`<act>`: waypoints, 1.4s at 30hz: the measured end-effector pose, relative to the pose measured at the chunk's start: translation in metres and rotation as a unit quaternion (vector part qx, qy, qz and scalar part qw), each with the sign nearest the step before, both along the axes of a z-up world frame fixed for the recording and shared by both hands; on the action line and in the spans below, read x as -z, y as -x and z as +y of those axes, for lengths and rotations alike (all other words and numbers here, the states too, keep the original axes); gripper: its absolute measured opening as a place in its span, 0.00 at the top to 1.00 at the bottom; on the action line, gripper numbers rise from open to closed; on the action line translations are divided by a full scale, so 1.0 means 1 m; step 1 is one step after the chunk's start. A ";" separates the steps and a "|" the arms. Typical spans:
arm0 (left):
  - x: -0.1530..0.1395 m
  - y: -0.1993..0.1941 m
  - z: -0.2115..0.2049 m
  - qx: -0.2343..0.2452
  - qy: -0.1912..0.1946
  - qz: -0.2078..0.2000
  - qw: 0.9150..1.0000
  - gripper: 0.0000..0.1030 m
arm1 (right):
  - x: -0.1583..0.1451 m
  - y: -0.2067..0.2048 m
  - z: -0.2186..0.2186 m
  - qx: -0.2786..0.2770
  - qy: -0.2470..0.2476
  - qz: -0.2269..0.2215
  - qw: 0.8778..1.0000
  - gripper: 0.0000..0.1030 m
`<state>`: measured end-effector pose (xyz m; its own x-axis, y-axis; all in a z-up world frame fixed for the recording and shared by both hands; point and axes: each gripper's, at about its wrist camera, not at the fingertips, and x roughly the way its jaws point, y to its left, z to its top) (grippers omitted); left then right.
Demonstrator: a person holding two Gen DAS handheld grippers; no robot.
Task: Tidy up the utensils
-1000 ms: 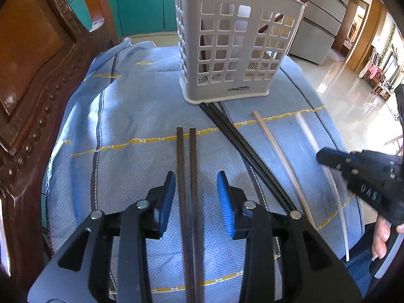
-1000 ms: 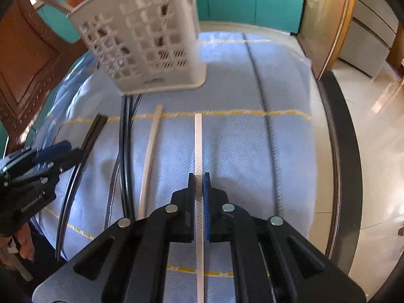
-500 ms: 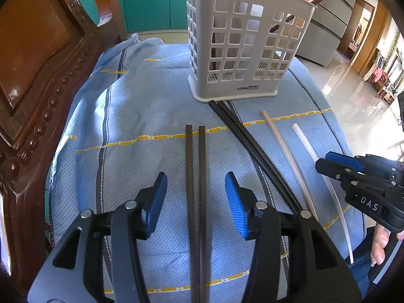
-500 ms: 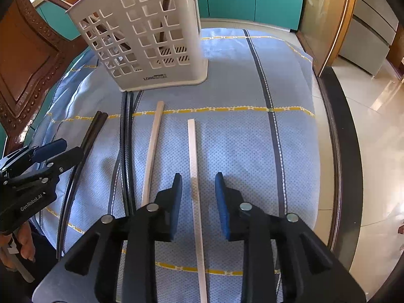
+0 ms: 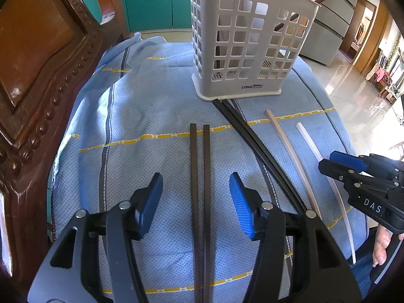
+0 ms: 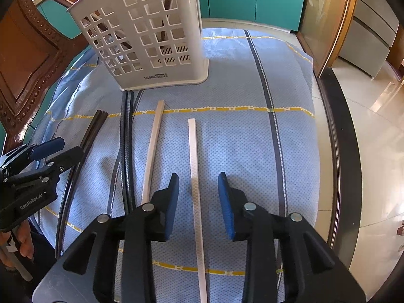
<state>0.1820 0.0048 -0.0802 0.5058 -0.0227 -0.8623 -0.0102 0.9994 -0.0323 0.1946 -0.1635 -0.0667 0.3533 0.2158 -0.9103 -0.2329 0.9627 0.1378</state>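
Pale grey utensil basket (image 5: pixel 248 48) with a grid of square holes, sitting on a light blue dotted cloth (image 5: pixel 141 116) crossed by navy stripes and yellow dashed lines. Dark brown chopsticks (image 5: pixel 200 176), a black pair (image 5: pixel 255 141), one beige stick (image 5: pixel 290 151), one white stick (image 6: pixel 195 176) with a fine criss-cross. Black grippers, blue pads (image 5: pixel 241 202). Teal cabinets (image 5: pixel 156 0), reddish-brown carved wood (image 5: pixel 38 58).

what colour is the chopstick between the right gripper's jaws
White, with a fine crosshatch pattern: the chopstick shows best in the right wrist view.
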 end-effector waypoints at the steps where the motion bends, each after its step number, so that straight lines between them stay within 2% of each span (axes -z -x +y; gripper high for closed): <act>1: 0.000 0.000 0.000 0.000 0.000 0.000 1.000 0.46 | 0.000 0.000 0.000 0.000 0.001 -0.001 1.000 0.69; 14: -0.009 0.001 0.020 -0.022 0.015 -0.009 1.000 0.46 | -0.001 -0.002 -0.006 0.014 0.000 -0.004 1.000 0.69; 19: -0.005 -0.001 0.012 -0.009 0.004 -0.003 1.000 0.46 | -0.002 -0.002 -0.006 0.015 0.001 -0.006 1.000 0.68; 31: 0.010 -0.009 0.012 -0.020 -0.013 0.015 1.000 0.46 | -0.001 -0.002 -0.005 0.013 0.004 -0.006 1.000 0.65; 42: 0.009 -0.003 -0.001 -0.010 -0.033 0.011 0.999 0.43 | 0.006 0.004 0.011 -0.011 0.068 -0.024 0.997 0.65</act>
